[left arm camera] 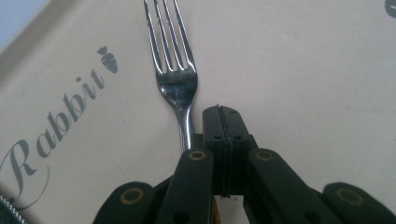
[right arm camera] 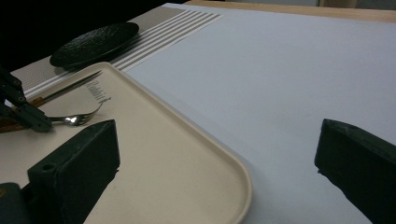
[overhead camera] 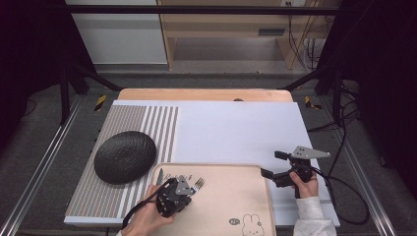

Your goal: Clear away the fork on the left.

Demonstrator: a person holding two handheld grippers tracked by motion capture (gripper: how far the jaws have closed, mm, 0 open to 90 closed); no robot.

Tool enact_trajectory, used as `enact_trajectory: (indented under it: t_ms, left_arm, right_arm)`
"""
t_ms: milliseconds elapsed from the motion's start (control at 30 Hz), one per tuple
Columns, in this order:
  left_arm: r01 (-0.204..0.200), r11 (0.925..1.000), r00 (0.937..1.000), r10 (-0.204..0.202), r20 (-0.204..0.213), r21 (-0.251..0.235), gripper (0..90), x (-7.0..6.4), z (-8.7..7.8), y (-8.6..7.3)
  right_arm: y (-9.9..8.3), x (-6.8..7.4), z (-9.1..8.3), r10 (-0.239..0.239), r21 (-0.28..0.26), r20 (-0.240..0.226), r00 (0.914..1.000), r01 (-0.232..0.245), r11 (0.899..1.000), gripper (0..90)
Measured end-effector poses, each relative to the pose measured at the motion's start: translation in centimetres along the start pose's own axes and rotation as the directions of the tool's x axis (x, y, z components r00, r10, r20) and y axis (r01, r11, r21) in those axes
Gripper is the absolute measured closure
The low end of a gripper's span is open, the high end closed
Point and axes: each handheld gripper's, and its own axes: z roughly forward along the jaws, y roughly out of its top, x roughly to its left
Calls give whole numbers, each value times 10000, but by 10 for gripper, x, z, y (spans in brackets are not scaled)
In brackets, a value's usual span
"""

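Tray (overhead camera: 231, 206) bears one fork (left arm camera: 175, 79); left claw (left arm camera: 223, 116) clenched empty, right claw (overhead camera: 271, 165) released.

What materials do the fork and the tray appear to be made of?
The fork looks like polished metal, probably stainless steel: its tines and neck give bright mirror-like reflections. The tray looks like matte cream plastic or melamine: smooth, dull, with a moulded raised rim and printed grey lettering. Which of the two is unclear.
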Motion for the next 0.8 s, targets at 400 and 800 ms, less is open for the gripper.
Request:
enact_trajectory:
  t_ms: [400,800]
  left_arm:
    - [153,9999,9996,-154,-234,-33,900,6,-1,-4]
    - [211,9998,9989,-212,-427,-18,900,9,-3,-8]
  right_arm:
    - [0,0,0,-1,-2,-10,10000,1,10000,3]
    - [0,0,0,-6,-1,-6,10000,6,10000,3]
